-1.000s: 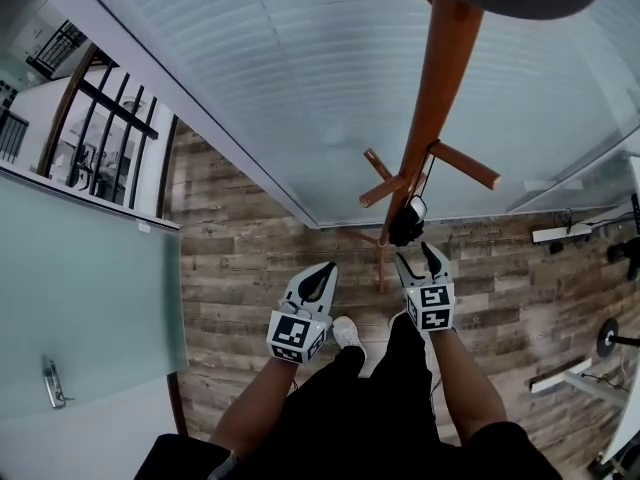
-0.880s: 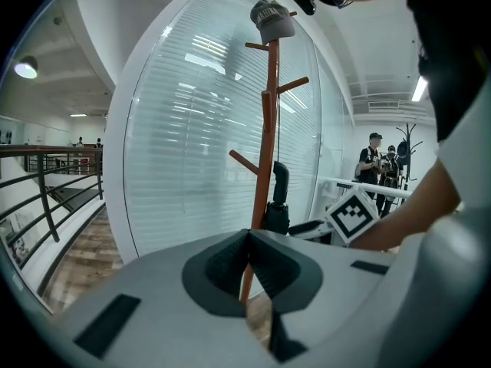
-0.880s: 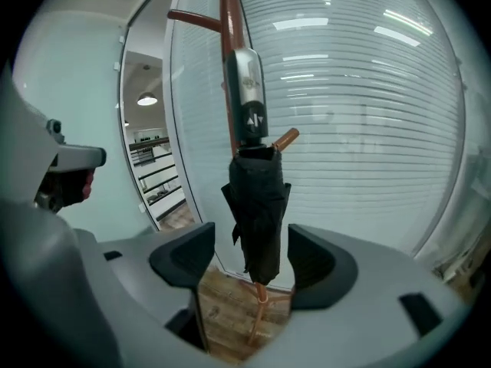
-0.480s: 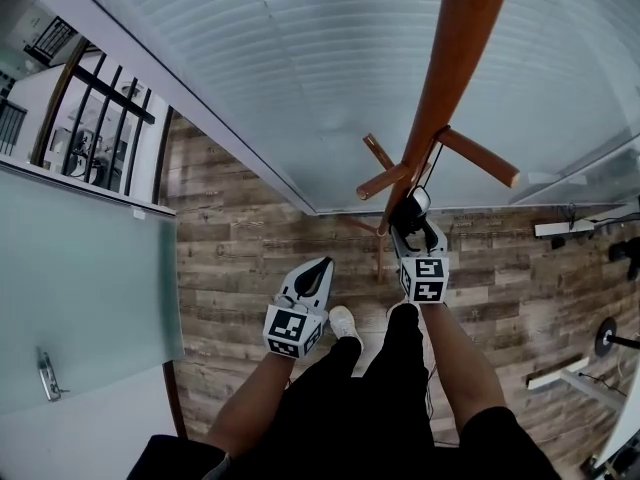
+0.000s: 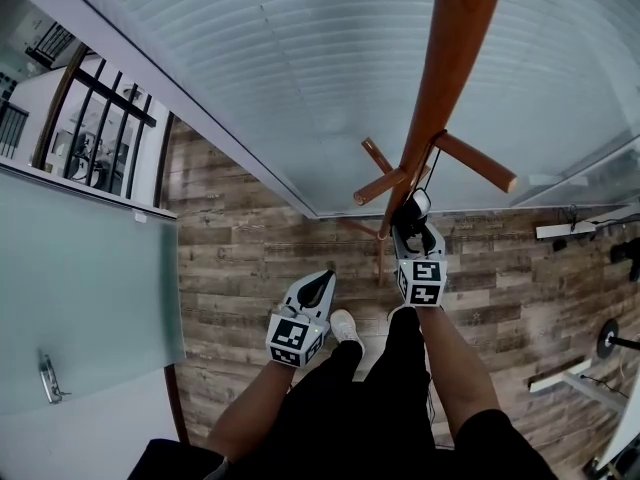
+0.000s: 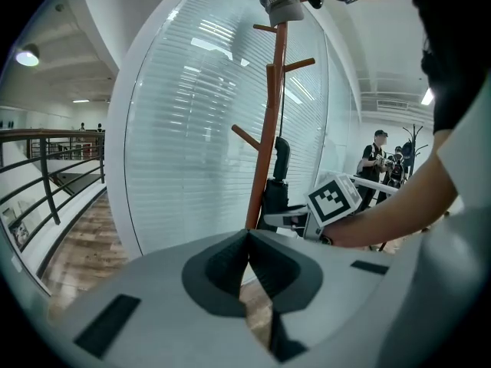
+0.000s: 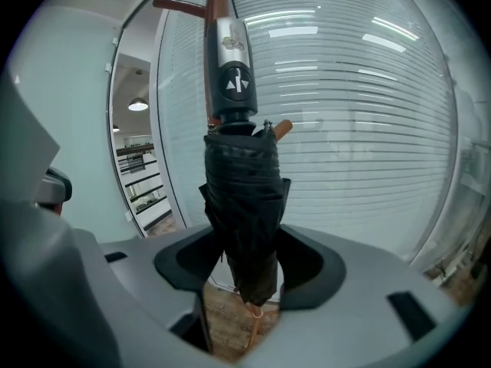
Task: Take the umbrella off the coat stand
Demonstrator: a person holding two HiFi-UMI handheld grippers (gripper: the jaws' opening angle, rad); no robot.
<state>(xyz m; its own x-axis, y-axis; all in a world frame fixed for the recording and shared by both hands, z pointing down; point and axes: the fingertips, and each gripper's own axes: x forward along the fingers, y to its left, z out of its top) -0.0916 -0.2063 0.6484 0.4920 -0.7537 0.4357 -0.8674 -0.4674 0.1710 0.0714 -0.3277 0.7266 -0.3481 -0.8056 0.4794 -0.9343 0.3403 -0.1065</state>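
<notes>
We saw a curved wall of frosted, striped glass rising from a floor of weathered wood planks. To the left stood a black railing, and beside it a pale glass door with a metal handle. A weight plate lay at the far right. In the left gripper view, a ceiling lamp glowed and a person stood in the distance. The right gripper view showed shelves beyond a doorway.
</notes>
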